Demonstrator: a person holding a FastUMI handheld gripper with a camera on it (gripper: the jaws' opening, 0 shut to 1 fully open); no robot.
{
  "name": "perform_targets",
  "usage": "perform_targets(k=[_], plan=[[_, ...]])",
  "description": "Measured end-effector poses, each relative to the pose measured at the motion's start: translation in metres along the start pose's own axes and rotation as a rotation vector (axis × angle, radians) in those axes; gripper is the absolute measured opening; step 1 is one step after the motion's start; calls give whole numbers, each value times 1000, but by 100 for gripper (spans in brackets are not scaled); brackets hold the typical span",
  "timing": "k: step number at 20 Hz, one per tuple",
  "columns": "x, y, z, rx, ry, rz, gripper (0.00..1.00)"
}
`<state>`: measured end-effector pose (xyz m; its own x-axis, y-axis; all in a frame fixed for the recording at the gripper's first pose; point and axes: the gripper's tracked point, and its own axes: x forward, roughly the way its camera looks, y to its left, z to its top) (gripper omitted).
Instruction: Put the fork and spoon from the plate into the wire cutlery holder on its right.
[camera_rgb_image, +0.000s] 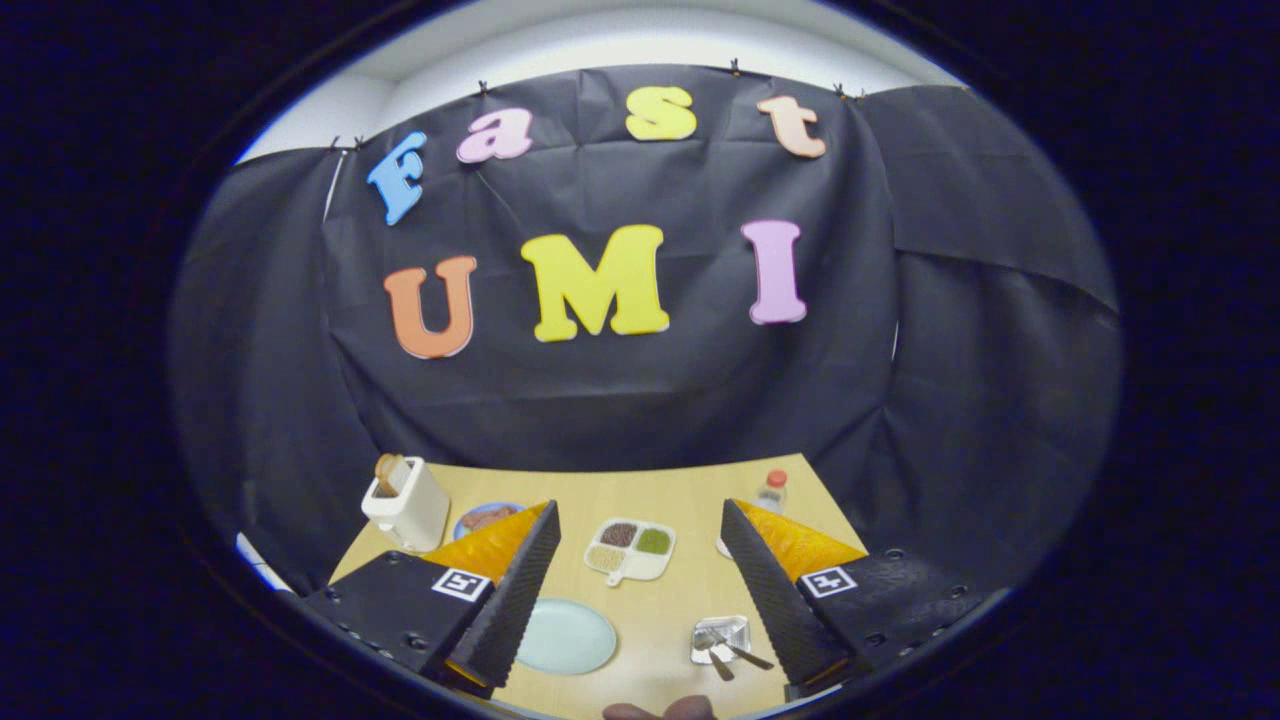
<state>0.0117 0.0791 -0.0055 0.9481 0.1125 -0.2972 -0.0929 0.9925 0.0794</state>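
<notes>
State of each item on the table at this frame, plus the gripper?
Gripper: open, fingers spread wide, holding nothing.
Plate: bare, between the fingers.
Cutlery holder: utensil handles sticking out of it.
Divided dish: compartments filled.
Toaster: toast standing in slot.
Bottle: upright, capped.

Your gripper (640, 540) fingers, spread wide, cover the left edge of the plate (566, 636) and most of the blue dish (487, 517). The two utensils (728, 652) in the wire cutlery holder (720, 638) are too small to distinguish.
</notes>
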Motion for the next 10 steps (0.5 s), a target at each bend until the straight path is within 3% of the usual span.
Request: perform_targets(k=[5, 10], plan=[[-32, 20, 38, 1, -226, 8, 96], [-39, 32, 31, 7, -239, 12, 96]])
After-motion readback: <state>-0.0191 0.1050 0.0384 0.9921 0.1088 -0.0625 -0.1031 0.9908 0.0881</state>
